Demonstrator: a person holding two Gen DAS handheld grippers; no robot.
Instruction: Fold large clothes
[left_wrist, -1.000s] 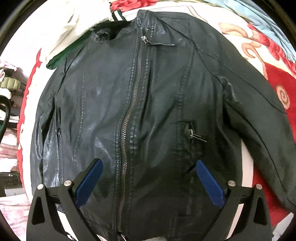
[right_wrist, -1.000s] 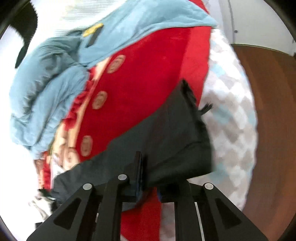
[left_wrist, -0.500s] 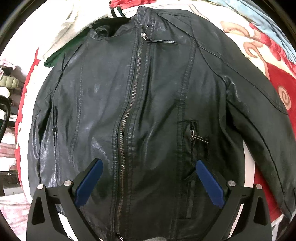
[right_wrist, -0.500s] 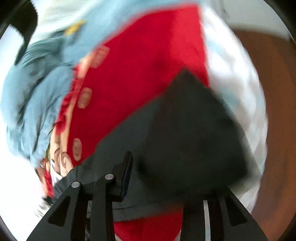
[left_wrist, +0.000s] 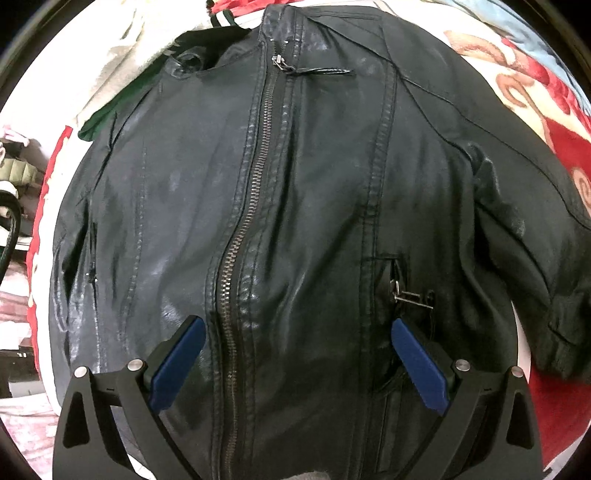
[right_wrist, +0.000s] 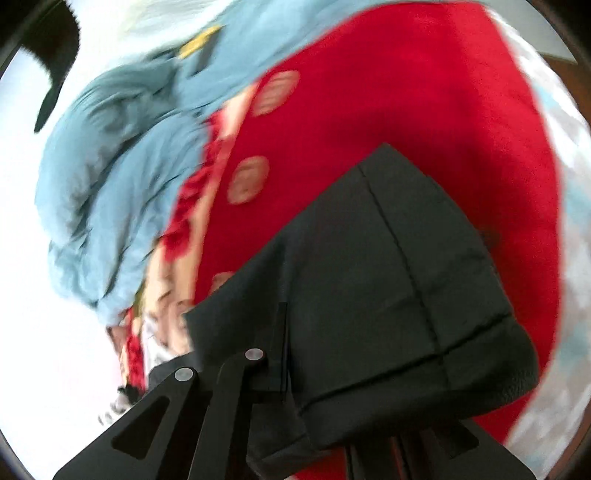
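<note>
Left gripper (left_wrist: 295, 363) first: its two blue pads (left_wrist: 177, 363) stand wide apart, nothing pressed between them, poised over the lower front of the black leather zip-up jacket (left_wrist: 314, 206). One pad sits just left of the metal front zipper (left_wrist: 236, 258), the other just below the small pocket zipper pull (left_wrist: 410, 295). The jacket lies front-up and zipped closed, its long axis running straight away from this camera: hem nearest the pads, collar at the far end. Its right-hand sleeve (left_wrist: 517, 236) angles down the side to the cuff.

Over to the right gripper (right_wrist: 314, 373): jaws together, clamped on the black sleeve cuff (right_wrist: 388, 288), which drapes across the fingers and hides the far one. The picture is blurred. Beneath lies a red patterned blanket (right_wrist: 388, 110), with a crumpled pale blue garment (right_wrist: 122, 184) beyond it.
</note>
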